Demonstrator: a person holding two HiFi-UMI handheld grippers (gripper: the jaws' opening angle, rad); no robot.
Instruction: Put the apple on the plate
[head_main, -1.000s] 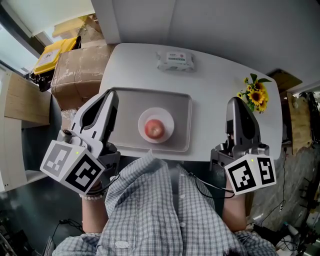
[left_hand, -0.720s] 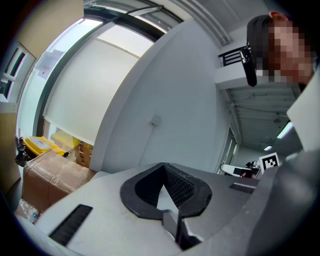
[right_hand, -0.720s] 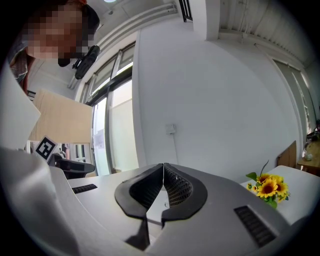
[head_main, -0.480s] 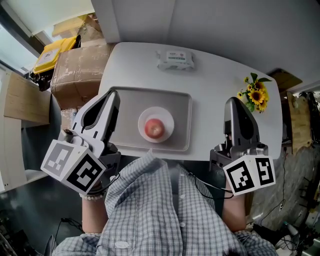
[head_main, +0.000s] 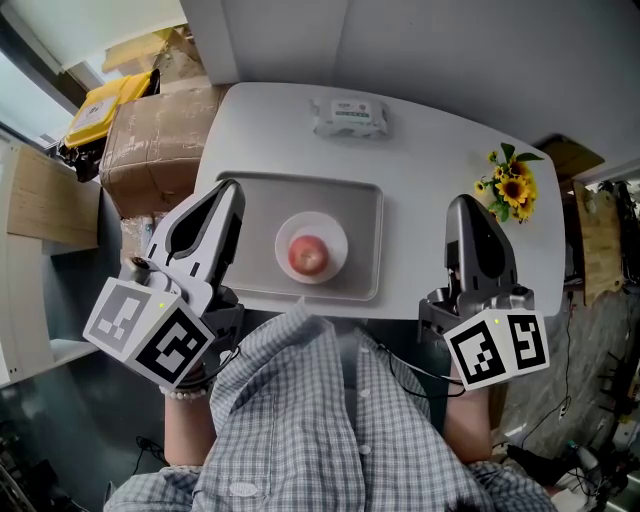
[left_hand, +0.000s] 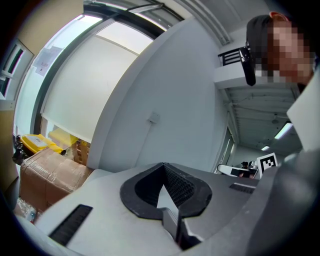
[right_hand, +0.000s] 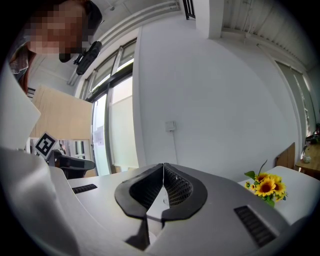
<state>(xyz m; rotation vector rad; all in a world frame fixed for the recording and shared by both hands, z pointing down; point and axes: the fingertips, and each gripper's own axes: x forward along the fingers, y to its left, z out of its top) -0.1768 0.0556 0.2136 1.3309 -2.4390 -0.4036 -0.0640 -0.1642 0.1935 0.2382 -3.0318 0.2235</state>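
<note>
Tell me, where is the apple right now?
In the head view, the apple sits on the small round plate in the middle of the grey tray, between the left gripper and the right gripper, touching neither.

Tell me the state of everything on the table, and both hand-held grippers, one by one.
Apple: resting on the plate, not gripped.
Plate: on the tray, holding the apple.
Tray: flat on the table.
Wipes pack: lying flat, lid closed.
Left hand-held gripper: jaws together, empty.
Right hand-held gripper: jaws together, empty.
</note>
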